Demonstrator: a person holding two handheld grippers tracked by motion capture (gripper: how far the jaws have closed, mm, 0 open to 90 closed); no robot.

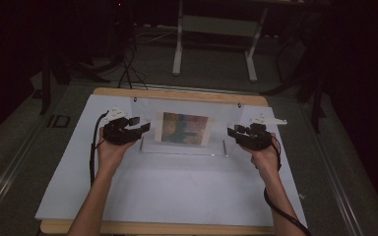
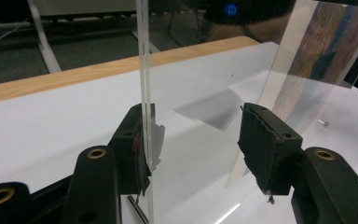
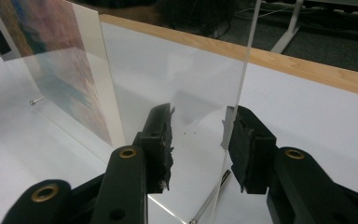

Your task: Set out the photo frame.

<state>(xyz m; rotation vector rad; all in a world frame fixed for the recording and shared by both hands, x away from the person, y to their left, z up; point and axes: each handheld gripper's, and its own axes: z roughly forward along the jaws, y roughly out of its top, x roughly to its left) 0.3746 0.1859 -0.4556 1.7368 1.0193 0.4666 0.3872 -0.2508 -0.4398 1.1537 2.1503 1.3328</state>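
A clear acrylic picture stand (image 1: 147,112) stands upright on the white table top (image 1: 177,191), with a colourful printed picture (image 1: 184,129) in its middle. My left gripper (image 1: 140,124) is at the stand's left edge. In the left gripper view the pane's edge (image 2: 143,56) rises between the jaws of the left gripper (image 2: 198,144). It lies against one pad (image 2: 137,144), and the other pad stands well clear. My right gripper (image 1: 234,130) is at the right edge. There the pane edge (image 3: 244,60) runs beside one pad (image 3: 242,144) of the right gripper (image 3: 199,142), with the other pad apart.
The white top lies on a wooden board whose far edge (image 1: 177,93) shows behind the stand. Beyond it are a desk's metal legs (image 1: 177,49) and cables on a dark floor. A small metal pin (image 3: 36,100) sits at the stand's base.
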